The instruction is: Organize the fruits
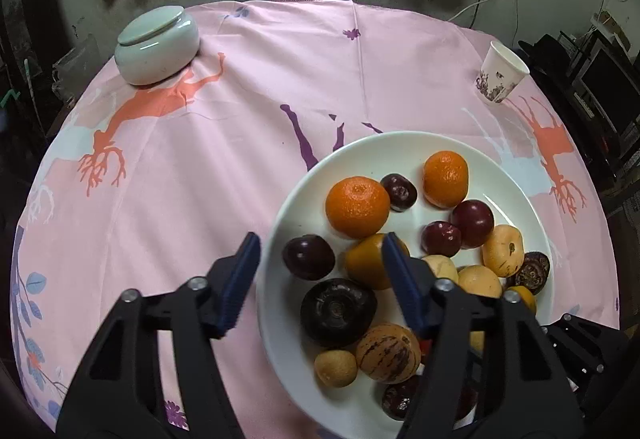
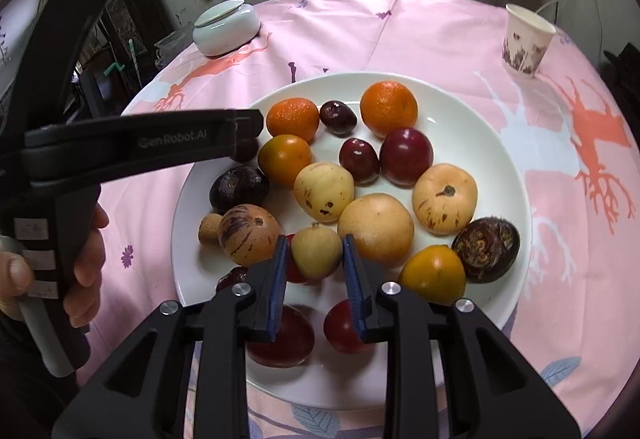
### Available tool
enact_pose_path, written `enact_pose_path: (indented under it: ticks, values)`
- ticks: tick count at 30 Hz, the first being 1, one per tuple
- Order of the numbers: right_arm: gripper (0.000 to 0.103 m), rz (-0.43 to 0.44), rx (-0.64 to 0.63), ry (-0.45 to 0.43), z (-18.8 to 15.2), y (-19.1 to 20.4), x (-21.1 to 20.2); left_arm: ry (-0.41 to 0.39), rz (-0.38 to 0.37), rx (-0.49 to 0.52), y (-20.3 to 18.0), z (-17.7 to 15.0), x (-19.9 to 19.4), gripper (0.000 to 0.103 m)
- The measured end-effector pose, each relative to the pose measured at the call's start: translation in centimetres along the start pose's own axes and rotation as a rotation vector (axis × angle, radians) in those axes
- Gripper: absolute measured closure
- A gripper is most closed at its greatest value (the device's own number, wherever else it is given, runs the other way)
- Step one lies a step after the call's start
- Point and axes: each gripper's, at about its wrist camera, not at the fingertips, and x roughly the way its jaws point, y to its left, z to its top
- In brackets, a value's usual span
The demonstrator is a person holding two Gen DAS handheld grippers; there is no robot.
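Resting on a white plate (image 2: 500, 167) at centre frame: oranges, dark plums, pale yellow fruits and a small tan fruit (image 2: 316, 250), the last sitting low centre, clamped between the right gripper (image 2: 315, 253) pads. Hovering at the plate's left rim with jaws apart and empty: left gripper (image 1: 320, 251). Standing farther out on the pink tablecloth (image 1: 248, 87): lidded jar (image 1: 157, 45) upper left, paper cup (image 1: 501, 73) upper right.
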Motion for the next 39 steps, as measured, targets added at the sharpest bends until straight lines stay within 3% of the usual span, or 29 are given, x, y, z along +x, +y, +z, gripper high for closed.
enact_pose_path:
  ticks: [2, 3, 4, 7, 13, 18, 21, 24, 28, 39]
  values:
    - [0.072, -0.010, -0.014, -0.008, 0.0, 0.3, 0.0, -0.012, -0.014, -0.009, 0.1, 0.1, -0.7, 0.023]
    - [0.059, -0.009, -0.015, -0.010, 0.0, 0.4, -0.1, -0.016, -0.014, -0.013, 0.1, 0.2, -1.0, 0.019]
    - [0.029, -0.014, -0.011, -0.029, 0.1, 0.5, -0.4, -0.023, -0.009, -0.017, 0.1, 0.2, -1.4, 0.017]
    - [0.007, -0.060, -0.039, -0.132, 0.1, 1.0, -1.7, -0.056, 0.018, -0.020, 0.1, 0.2, -2.7, 0.011]
    - [0.006, -0.062, -0.057, -0.176, -0.8, 1.6, -5.2, -0.144, 0.072, 0.001, 0.1, -1.7, -6.7, 0.005]
    - [0.001, -0.156, -0.071, -0.204, -4.7, 2.1, -8.5, -0.231, 0.085, 0.027, -0.8, -6.9, -11.2, 0.002]
    - [0.001, -0.247, -0.067, -0.154, -8.1, 1.8, -8.7, -0.266, 0.124, -0.002, -1.1, -10.3, -13.4, 0.002]
    - [0.001, -0.336, 0.022, -0.142, -11.7, 0.3, -9.1, -0.277, 0.104, -0.024, -1.4, -13.3, -15.0, 0.002]
    - [0.001, -0.343, 0.104, -0.110, -14.4, -0.5, -9.3, -0.236, 0.053, -0.008, -2.1, -16.3, -15.3, 0.002]
    - [0.001, -0.381, 0.098, -0.133, -15.4, 0.8, -10.7, -0.196, 0.044, 0.048, -4.0, -19.3, -15.3, 0.002]
